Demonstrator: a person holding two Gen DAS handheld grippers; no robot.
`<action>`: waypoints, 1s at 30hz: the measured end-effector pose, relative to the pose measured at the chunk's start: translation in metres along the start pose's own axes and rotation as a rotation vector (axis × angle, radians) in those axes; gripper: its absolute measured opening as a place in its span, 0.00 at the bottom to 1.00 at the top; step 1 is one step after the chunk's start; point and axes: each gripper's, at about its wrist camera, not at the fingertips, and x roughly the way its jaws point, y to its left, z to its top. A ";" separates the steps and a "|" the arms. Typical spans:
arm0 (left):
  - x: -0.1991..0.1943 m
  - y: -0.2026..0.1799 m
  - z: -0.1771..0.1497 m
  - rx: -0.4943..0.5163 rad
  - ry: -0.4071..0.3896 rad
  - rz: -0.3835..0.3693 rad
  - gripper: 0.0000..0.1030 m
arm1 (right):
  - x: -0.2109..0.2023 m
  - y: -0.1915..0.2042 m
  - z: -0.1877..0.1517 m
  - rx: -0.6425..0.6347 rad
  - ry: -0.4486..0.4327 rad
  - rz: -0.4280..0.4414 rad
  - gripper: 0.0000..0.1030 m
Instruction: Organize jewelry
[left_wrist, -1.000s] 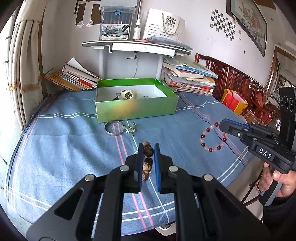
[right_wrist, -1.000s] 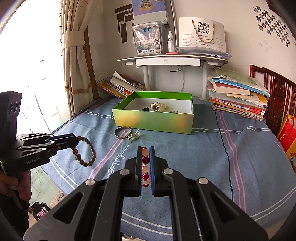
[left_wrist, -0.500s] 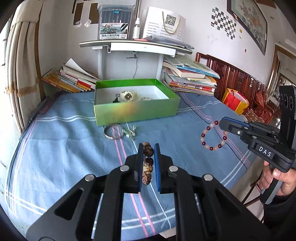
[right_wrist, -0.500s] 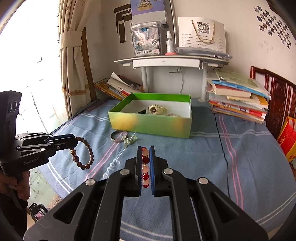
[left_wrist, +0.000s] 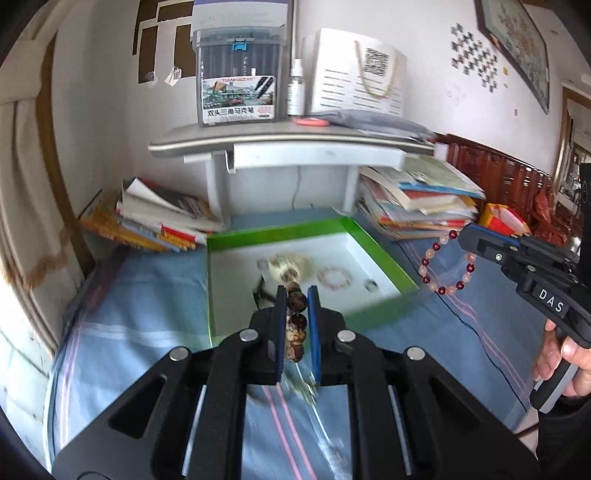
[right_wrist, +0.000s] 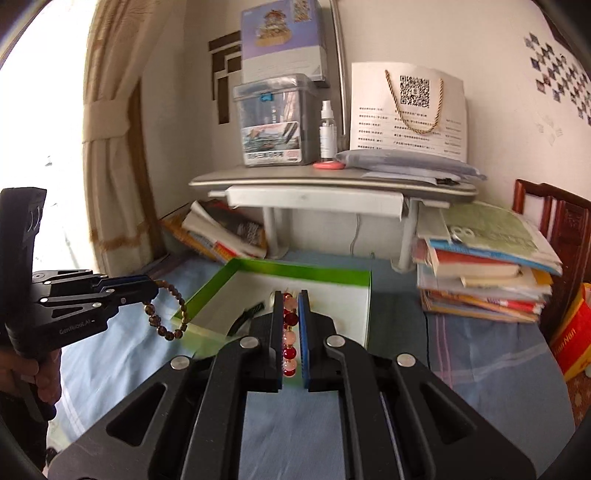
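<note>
My left gripper (left_wrist: 296, 291) is shut on a brown bead bracelet (left_wrist: 296, 325), which hangs between its blue pads over the near wall of the green box (left_wrist: 384, 266). In the box lie a watch (left_wrist: 288, 267), a pink bracelet (left_wrist: 334, 277) and a small ring (left_wrist: 370, 284). My right gripper (right_wrist: 290, 295) is shut on a red and pink bead bracelet (right_wrist: 290, 334), just before the green box (right_wrist: 303, 272). Each gripper shows in the other's view: the right gripper (left_wrist: 467, 236) with its dangling bracelet (left_wrist: 447, 266), the left gripper (right_wrist: 153, 290) with the brown bracelet (right_wrist: 166, 314).
The box sits on a blue striped cloth (left_wrist: 140, 295). Behind it stands a grey shelf riser (left_wrist: 291, 140), with book stacks at the left (left_wrist: 155, 218) and right (left_wrist: 417, 199). A black cable (left_wrist: 476, 332) runs over the cloth. Blurred metal trinkets (left_wrist: 304, 387) lie under the left gripper.
Both grippers have moved forward and upward toward the green box, each still holding its bracelet. The box now looms close, and its inside shows from above.
</note>
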 end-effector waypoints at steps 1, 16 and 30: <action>0.008 0.003 0.007 0.000 0.004 0.008 0.11 | 0.010 -0.003 0.004 0.005 0.004 0.000 0.07; 0.088 0.051 0.029 -0.072 0.004 0.124 0.66 | 0.047 -0.034 0.009 0.094 -0.070 -0.023 0.59; -0.073 0.011 -0.090 -0.115 -0.061 0.059 0.88 | -0.086 0.030 -0.063 0.063 -0.048 0.024 0.76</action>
